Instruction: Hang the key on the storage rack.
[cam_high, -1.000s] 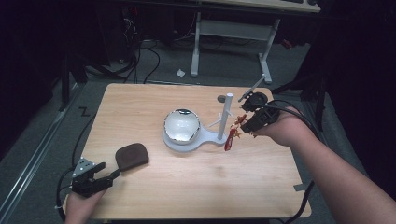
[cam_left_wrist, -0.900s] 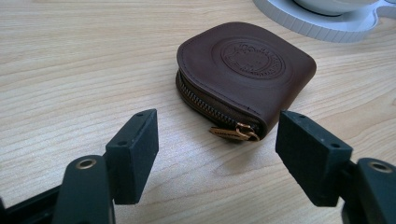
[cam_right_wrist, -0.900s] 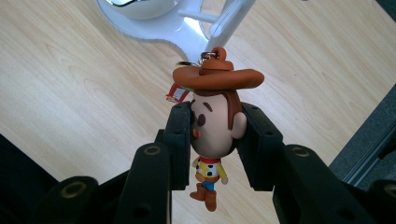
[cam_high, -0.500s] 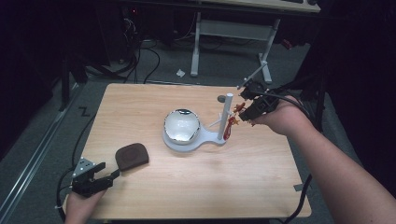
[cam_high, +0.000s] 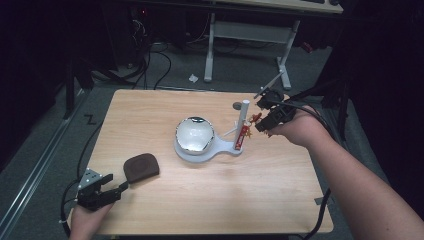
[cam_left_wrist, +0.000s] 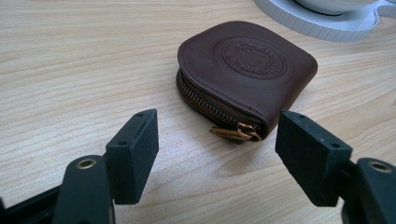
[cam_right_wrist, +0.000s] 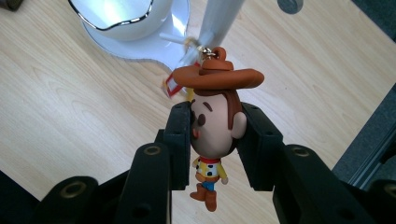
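My right tool (cam_right_wrist: 213, 140) grips the cowboy keychain (cam_right_wrist: 212, 126) beside the white stand (cam_high: 243, 122), not yet hung, while my left tool (cam_left_wrist: 217, 154) waits open near the brown pouch (cam_left_wrist: 247, 77).

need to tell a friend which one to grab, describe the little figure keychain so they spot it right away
Start at the white stand with the shiny bowl, mid-table, and follow its upright white post on the right. Right beside that post, the right hand-held gripper is shut on the cowboy figure keychain. It has a wide brown hat, a big head and a yellow shirt, unlike the plain brown zip pouch near the left edge.
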